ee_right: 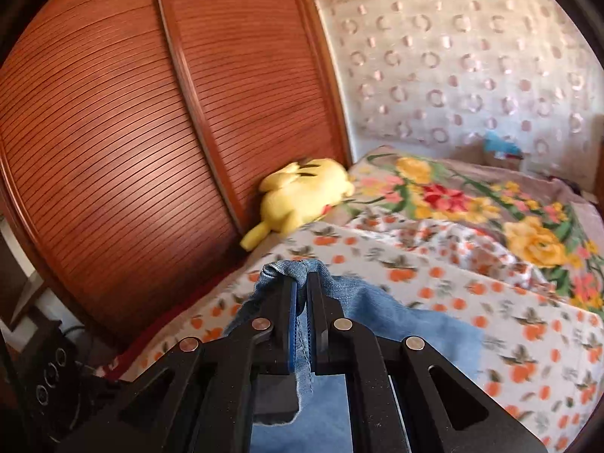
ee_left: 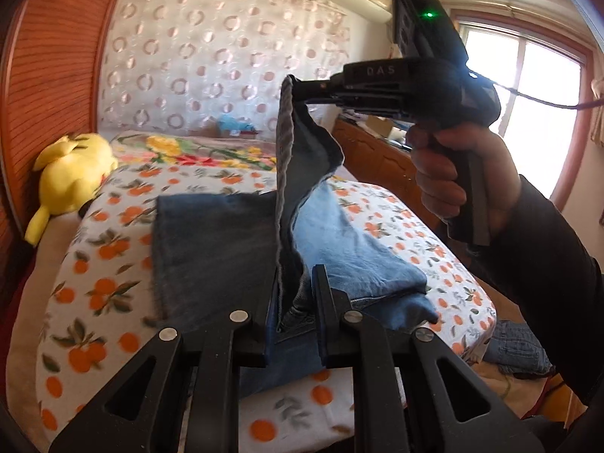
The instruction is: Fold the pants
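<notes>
On the bed [ee_left: 87, 271] with its orange-print sheet, the jeans [ee_left: 211, 249] are lying partly spread. The left gripper [ee_left: 292, 302] and right gripper [ee_left: 292, 90] are each pinching one edge, lifting it; next they probably need carrying across to lay the fold.

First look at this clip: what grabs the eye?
Blue denim jeans rise off the orange-print bedsheet, one edge clamped in the left gripper near the camera, another in the right gripper higher up. A yellow plush toy lies against the slatted wooden wardrobe.
</notes>
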A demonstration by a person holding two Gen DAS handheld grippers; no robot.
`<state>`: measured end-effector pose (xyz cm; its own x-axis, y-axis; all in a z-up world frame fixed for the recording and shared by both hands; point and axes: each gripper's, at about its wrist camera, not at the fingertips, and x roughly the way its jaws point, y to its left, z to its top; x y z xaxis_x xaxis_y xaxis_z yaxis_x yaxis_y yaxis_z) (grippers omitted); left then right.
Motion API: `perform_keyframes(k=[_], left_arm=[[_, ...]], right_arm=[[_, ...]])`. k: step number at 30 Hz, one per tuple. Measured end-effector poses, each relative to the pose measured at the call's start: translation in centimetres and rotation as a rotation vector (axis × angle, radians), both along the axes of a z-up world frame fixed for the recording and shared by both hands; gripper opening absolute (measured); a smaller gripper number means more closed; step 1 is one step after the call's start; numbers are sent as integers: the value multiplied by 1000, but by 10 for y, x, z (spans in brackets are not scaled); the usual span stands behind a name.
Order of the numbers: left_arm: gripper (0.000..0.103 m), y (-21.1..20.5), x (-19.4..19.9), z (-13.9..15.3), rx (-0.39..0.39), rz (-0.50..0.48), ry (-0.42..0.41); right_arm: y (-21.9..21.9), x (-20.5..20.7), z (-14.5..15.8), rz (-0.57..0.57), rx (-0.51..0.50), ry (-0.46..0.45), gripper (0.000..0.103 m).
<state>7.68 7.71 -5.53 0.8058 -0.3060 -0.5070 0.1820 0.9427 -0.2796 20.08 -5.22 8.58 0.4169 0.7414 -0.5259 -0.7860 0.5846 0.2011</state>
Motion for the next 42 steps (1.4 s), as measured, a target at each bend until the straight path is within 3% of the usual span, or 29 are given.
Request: perform_keyframes(k=[4, 7, 10, 14, 18, 20, 23, 29, 35, 42], left_arm=[[18, 15, -4, -15, -9, 26, 34], [18, 20, -5, -29, -5, 39, 72], [18, 28, -10, -36, -32, 53, 88], [18, 39, -14, -40, -45, 94, 106], [25, 44, -11, -36, -53, 114, 117], [26, 43, -10, -31, -35, 121, 106], [29, 40, -8, -27, -23, 119, 93], [33, 31, -3, -25, 1, 103, 97], [35, 26, 3, -26, 17, 93, 106], [52, 13, 22, -22, 55, 58, 107]], right_arm=[[24, 35, -21, 34, -35, 43, 5], [40, 38, -29, 30, -123, 25, 16], [39, 38, -31, 34, -148, -8, 25], [23, 33, -25, 8, -133, -29, 33], [0, 23, -26, -7, -130, -56, 42], [-9, 16, -31, -6, -130, -65, 53], [-14, 11, -34, -11, -122, -75, 60], [-21, 5, -35, 13, -47, -7, 79], [-26, 11, -38, -56, -65, -11, 79], [-52, -9, -81, -134, -165, -9, 79]])
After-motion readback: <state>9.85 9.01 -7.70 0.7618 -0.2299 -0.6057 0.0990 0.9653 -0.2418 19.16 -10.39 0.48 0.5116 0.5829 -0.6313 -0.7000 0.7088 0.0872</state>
